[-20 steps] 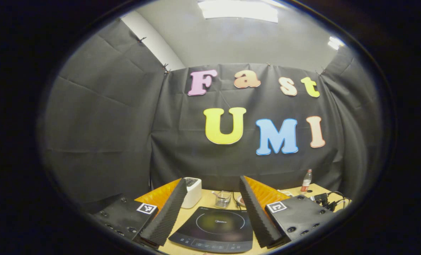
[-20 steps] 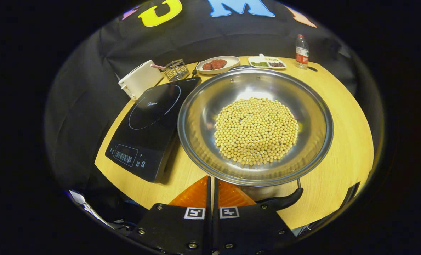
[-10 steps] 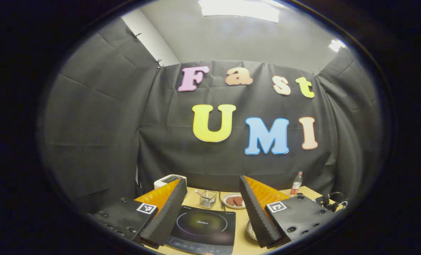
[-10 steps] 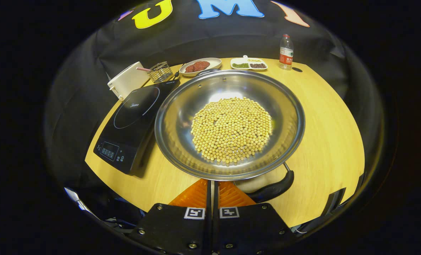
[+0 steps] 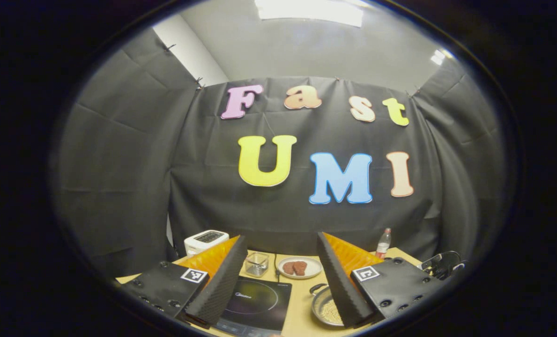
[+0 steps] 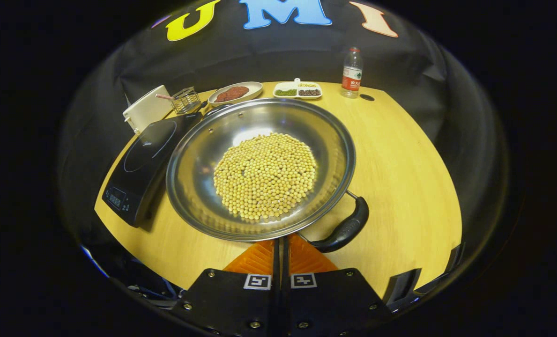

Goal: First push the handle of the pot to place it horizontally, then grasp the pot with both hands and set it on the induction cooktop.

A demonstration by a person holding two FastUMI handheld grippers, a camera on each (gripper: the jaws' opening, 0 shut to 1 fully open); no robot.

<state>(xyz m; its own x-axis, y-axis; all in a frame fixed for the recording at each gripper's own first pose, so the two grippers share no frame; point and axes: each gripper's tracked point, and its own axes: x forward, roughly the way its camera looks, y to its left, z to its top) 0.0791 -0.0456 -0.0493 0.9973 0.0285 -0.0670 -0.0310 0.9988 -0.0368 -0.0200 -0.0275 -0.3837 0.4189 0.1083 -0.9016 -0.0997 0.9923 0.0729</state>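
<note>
Handle (image 6: 346, 229) swung rightward beside pot (image 6: 259, 168); right tool (image 6: 280, 245) clenched, left tool (image 5: 283, 276) released

Light source: ceiling panel (image 5: 308, 10), overexposed white.
Booth: dim, dark cloth.
Glare: bright patch on pot (image 6: 259, 168) inner wall.
Shadows: soft, beside induction cooktop (image 6: 142, 168) on table (image 6: 400, 178).
Distortion: strong fisheye bowing at edges.
Blur: slight toward rims.

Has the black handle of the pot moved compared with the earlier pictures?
Yes. In the right gripper view the handle has swung from the pot's near side towards its right, away from the induction cooktop.
</note>
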